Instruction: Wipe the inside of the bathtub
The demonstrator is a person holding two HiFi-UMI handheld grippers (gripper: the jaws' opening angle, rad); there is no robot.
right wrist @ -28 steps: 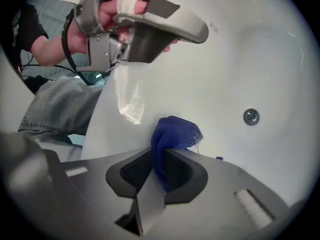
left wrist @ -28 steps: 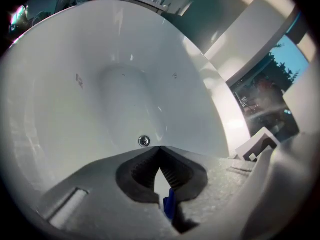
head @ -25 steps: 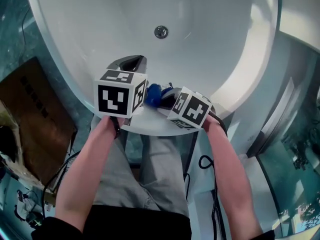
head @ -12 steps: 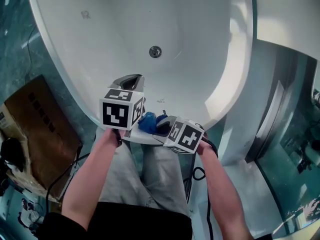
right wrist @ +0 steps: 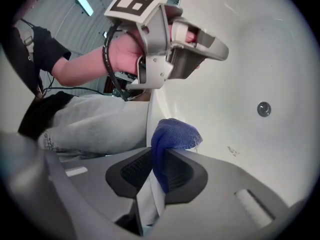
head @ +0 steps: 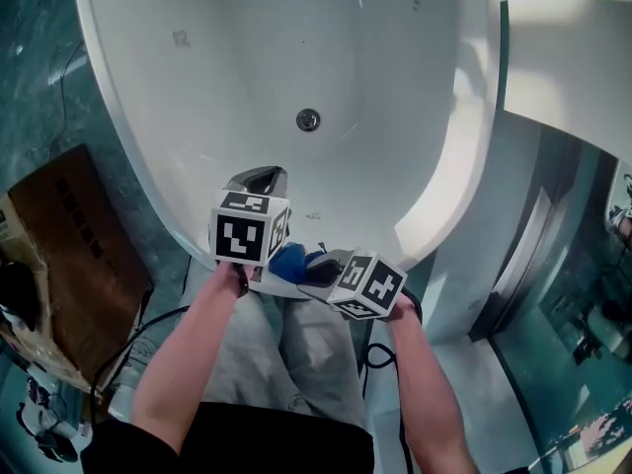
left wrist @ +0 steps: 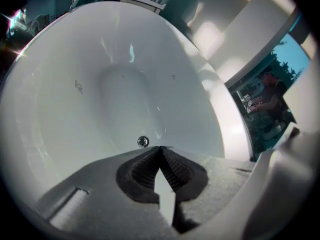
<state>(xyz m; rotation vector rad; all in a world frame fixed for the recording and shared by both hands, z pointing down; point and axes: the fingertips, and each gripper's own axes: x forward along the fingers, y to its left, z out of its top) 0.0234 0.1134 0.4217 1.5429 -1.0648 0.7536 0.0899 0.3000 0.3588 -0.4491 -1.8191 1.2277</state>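
A white oval bathtub [head: 128,117] fills the head view, with a round metal drain [head: 308,119] on its floor and small dark specks [head: 313,215] on the near slope. My right gripper [head: 314,262] is shut on a blue cloth [head: 287,262] over the tub's near rim. In the right gripper view the blue cloth [right wrist: 172,136] bunches out past the closed jaws. My left gripper [head: 259,184] hangs just left of it, above the near inner wall, shut with nothing in it. The left gripper view looks along the tub [left wrist: 60,119] toward the drain [left wrist: 143,142].
A brown cardboard box [head: 69,235] stands on the floor left of the tub. Black cables [head: 380,349] trail by the person's grey trousers [head: 267,349]. A white ledge [head: 568,57] and glass panel [head: 553,265] run along the tub's right side.
The head view has shifted so more of the tub's length shows and the drain sits lower. Both grippers stay close together at the near rim, cloth still held.
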